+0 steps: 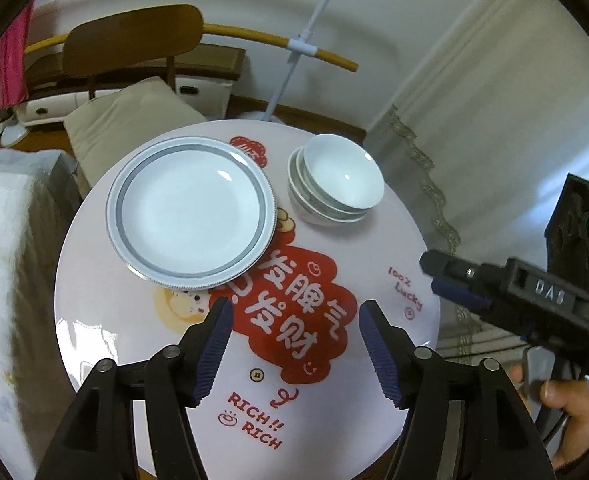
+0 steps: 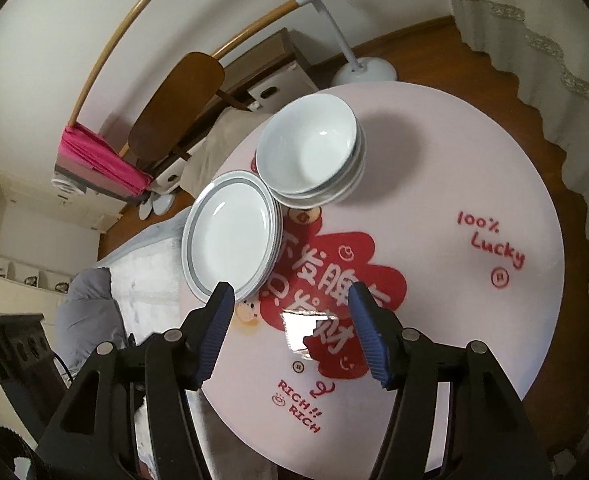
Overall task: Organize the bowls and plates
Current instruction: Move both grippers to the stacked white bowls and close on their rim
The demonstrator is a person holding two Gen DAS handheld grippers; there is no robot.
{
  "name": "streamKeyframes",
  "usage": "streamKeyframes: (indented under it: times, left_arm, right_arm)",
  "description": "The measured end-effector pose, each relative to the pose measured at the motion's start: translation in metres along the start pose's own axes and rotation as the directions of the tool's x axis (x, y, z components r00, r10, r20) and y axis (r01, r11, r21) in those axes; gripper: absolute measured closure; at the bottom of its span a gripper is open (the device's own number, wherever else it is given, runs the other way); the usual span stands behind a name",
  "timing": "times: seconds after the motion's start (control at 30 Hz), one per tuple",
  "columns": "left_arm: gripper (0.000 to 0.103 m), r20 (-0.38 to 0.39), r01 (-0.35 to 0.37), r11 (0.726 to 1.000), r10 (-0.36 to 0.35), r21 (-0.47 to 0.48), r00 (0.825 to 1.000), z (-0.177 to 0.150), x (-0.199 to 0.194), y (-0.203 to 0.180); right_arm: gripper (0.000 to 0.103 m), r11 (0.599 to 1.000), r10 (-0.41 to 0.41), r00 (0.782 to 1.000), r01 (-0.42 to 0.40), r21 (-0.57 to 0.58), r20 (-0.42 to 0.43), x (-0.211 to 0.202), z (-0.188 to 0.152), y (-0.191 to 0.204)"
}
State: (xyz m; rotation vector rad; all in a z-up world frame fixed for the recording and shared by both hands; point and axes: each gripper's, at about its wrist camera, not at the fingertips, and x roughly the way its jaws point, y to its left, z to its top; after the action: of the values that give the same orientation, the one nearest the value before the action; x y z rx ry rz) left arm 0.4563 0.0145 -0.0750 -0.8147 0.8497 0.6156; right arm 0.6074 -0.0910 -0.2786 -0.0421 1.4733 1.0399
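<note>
Plates [image 1: 190,216] stacked, bowls [image 1: 334,180] nested beside them; left gripper [image 1: 292,316] and right gripper [image 2: 290,300] both hover released — looks nearly finished.

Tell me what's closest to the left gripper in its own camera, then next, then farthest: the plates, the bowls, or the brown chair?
From the left gripper:
1. Plates, just ahead, slightly left.
2. Bowls, farther back, right.
3. Brown chair, beyond the table, back left.

Near half of table [image 2: 434,184] bare — far half blocked by plate stack [image 2: 230,236] and bowl stack [image 2: 310,152], just apart.
</note>
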Motion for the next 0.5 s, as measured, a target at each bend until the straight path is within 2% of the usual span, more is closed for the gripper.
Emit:
streamKeyframes:
  times: [0.03,0.23,0.4,0.5]
  left_arm:
    - [0.037,-0.005,-0.001,1.000,0.001,0.008,1.000,0.003,0.004,-0.002]
    - [0.037,-0.043,-0.028,0.999,0.029,0.029,0.999,0.024,0.031,-0.005]
    - [0.036,-0.071,-0.096,0.995,0.095,-0.005,0.993,0.047,0.058,-0.001]
    - [0.036,-0.107,-0.151,0.988,0.146,-0.038,0.983,0.060,0.078,0.003]
  right_arm:
    - [0.042,1.000,0.001,1.000,-0.001,0.008,0.004,0.000,-0.002,-0.001]
    - [0.038,0.998,-0.013,1.000,0.012,0.060,0.011,0.009,0.003,-0.021]
    - [0.036,0.996,0.006,1.000,-0.006,0.089,-0.009,0.027,0.021,-0.036]
    - [0.036,0.995,0.028,0.999,-0.024,0.098,-0.035,0.044,0.038,-0.042]
